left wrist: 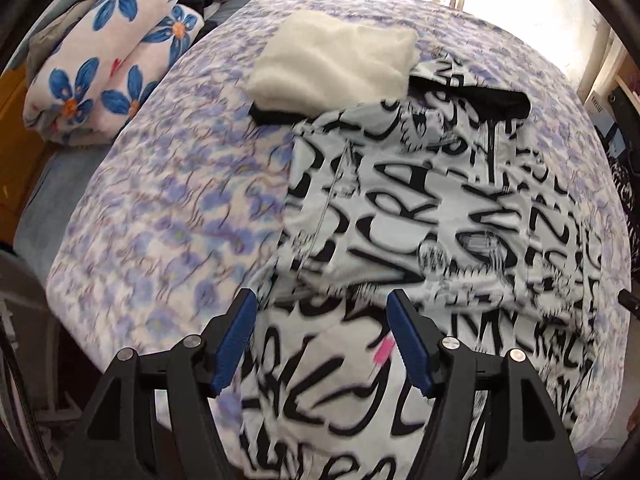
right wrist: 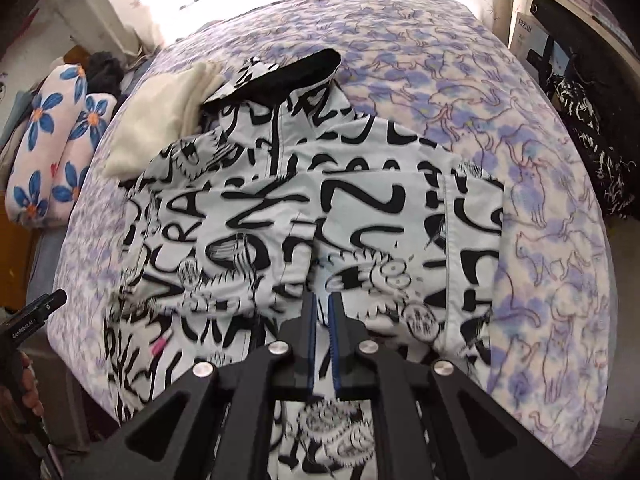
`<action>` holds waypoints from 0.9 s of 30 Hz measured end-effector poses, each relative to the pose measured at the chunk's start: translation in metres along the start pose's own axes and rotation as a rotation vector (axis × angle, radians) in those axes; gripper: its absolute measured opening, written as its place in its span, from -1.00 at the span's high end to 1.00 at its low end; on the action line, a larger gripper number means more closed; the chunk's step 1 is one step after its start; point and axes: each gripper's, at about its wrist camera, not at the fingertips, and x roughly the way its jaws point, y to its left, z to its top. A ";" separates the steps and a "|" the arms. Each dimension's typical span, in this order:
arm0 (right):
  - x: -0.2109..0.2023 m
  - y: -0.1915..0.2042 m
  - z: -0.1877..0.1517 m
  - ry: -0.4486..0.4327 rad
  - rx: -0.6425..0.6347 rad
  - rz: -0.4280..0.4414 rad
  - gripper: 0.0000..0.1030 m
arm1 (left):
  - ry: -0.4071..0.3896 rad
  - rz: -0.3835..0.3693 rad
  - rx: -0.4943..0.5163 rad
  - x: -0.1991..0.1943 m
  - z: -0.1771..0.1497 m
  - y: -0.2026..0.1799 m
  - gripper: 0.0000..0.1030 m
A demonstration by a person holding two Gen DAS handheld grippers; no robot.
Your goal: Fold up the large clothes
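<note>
On the bed (right wrist: pixel 540 200), right tool (right wrist: pixel 323 304) pinches the jacket (right wrist: pixel 320 200); left tool (left wrist: pixel 320 320) gapes empty, so one-sided lifting could spoil the fold.

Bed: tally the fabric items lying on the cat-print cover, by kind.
Black-and-white graffiti-print jacket: 1
Folded cream fleece garment: 1
Blue-flower bedding rolls beside the cover's edge, not on it: 2
Total on the cover: 2
</note>
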 end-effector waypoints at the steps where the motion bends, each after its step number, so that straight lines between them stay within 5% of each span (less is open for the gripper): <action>1: -0.002 -0.001 -0.006 0.006 -0.003 0.002 0.85 | 0.009 0.007 0.001 -0.001 -0.005 0.002 -0.28; 9: -0.017 -0.008 -0.061 0.052 -0.009 0.014 0.55 | 0.081 0.049 0.030 -0.006 -0.060 0.036 -0.29; 19: -0.033 -0.029 -0.145 0.097 0.068 -0.024 0.41 | 0.239 -0.130 -0.129 0.019 -0.132 0.105 -0.29; 27: -0.025 -0.054 -0.211 0.153 0.201 -0.031 0.41 | 0.361 -0.202 -0.158 0.053 -0.178 0.111 -0.29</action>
